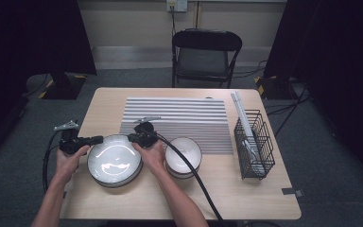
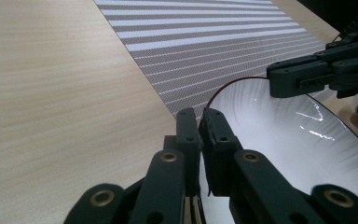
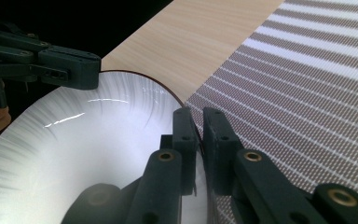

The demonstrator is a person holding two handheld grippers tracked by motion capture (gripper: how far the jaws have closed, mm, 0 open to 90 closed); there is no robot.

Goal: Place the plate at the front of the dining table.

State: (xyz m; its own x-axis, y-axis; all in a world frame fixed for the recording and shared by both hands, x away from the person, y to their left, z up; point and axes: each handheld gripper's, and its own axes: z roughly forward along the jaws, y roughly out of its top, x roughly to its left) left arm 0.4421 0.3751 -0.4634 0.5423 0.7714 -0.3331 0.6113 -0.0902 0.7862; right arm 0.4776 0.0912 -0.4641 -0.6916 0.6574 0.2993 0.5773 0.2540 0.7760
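A large white ribbed bowl point(image 1: 114, 163) with a dark rim sits at the front left of the wooden table point(image 1: 246, 194). My left gripper point(image 1: 94, 140) is shut on its left rim and my right gripper point(image 1: 131, 137) on its right rim. In the left gripper view my own gripper point(image 2: 199, 116) pinches the thin edge of the bowl point(image 2: 284, 154), and the right gripper point(image 2: 307, 77) clamps the far side. The right gripper view shows its own gripper point(image 3: 198, 114) closed over the rim of the bowl point(image 3: 88, 154), with the left gripper point(image 3: 51, 65) opposite. Whether the bowl rests on the table or hangs just above it I cannot tell.
A smaller white bowl point(image 1: 183, 156) stands just right of my right hand. A grey striped placemat point(image 1: 177, 123) covers the table's middle. A black wire rack point(image 1: 254, 144) stands at the right edge with a white item in it. A folding chair point(image 1: 205, 54) is behind the table.
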